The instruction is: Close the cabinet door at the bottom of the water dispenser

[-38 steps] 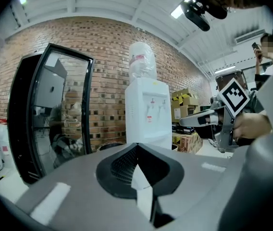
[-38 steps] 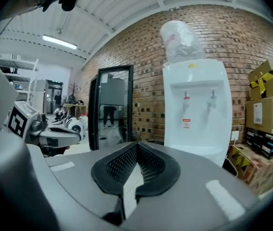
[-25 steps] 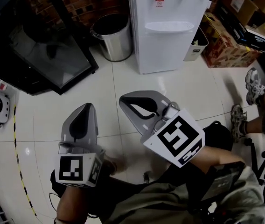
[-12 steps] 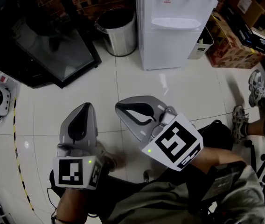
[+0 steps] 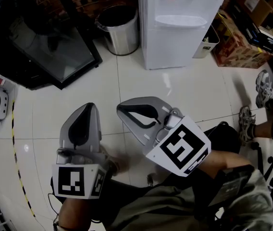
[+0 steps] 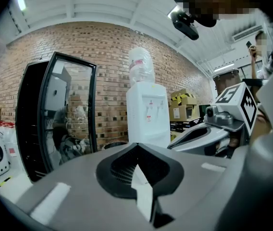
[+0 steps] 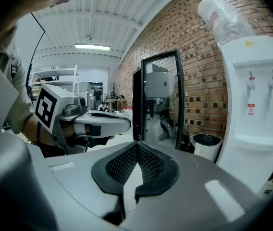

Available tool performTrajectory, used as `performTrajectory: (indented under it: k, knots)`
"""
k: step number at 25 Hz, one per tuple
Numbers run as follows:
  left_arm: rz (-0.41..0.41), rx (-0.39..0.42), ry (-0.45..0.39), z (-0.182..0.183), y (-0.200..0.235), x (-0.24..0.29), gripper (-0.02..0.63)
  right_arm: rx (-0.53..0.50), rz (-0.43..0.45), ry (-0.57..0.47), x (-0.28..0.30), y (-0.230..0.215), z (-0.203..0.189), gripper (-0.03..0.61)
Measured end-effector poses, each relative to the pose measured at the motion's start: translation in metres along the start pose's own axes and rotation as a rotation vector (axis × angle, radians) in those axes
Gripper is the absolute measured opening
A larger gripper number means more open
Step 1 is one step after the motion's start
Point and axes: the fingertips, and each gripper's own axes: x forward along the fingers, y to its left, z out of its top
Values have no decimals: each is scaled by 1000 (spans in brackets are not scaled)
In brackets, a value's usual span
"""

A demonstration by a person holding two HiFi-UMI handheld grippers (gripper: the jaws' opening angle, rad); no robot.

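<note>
The white water dispenser point(image 5: 182, 23) stands against the brick wall at the top of the head view. Its lower front looks flat, with no door standing out from it. It also shows in the left gripper view as the dispenser point(image 6: 148, 114) with a bottle on top, and at the right edge of the right gripper view as the dispenser point(image 7: 256, 129). My left gripper point(image 5: 89, 106) and right gripper point(image 5: 119, 109) hover side by side over the white tiled floor, well short of the dispenser. Both are shut with nothing between the jaws, as their own views show for the left gripper point(image 6: 136, 146) and the right gripper point(image 7: 137, 146).
A steel waste bin point(image 5: 118, 30) stands left of the dispenser, and a black glass-door cabinet point(image 5: 50, 47) further left. A small white bin point(image 5: 206, 42) and cardboard boxes point(image 5: 237, 42) lie to its right. A person's shoes point(image 5: 264, 88) are at the right edge.
The head view has shifted a little, so the dispenser sits slightly higher and further right. The right gripper's tip has edged left. Both jaws stay shut.
</note>
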Motion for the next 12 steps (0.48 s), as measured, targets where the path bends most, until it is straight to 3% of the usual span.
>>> performTrajectory:
  k: [3,12]
  knots:
    - [-7,-14,29,-4,-2,-1,2,2,14,3,2,2,-1,0]
    - [-1,-8,5,-1,1,2,2,3,34,12,6,5,-2,0]
